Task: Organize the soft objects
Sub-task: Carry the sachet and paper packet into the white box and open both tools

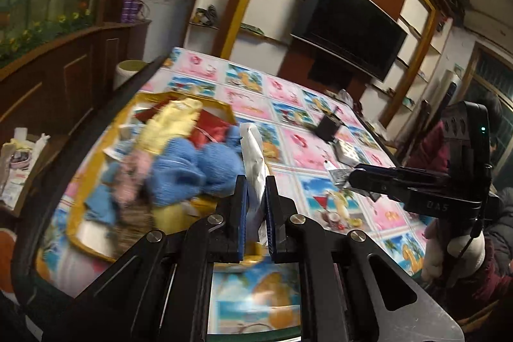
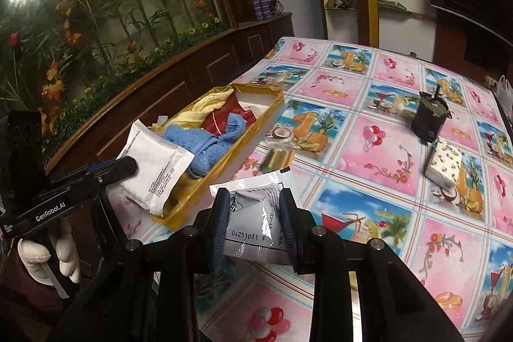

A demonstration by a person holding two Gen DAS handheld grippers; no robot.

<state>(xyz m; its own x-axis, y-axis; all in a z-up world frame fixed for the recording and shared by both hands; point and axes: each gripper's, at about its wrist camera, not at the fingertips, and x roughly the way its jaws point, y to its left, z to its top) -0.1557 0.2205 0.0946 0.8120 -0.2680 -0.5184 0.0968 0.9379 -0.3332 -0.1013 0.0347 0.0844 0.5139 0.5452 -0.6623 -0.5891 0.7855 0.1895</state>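
While the gold-rimmed cardboard tray [image 2: 272,117] already holds yellow, red and blue soft cloths [image 2: 208,146], left gripper [image 1: 256,207] jaws are clamped on a white flat sachet [image 2: 154,169] at the tray's near end; right gripper [image 2: 255,226] jaws grip a silver foil sachet [image 2: 256,213] over the table [image 2: 400,213]. Both left to stow.

My two wrist cameras look forward and down along their fingers, close above the table [image 2: 400,156]. Both views share the gold tray [image 1: 205,103] ahead.
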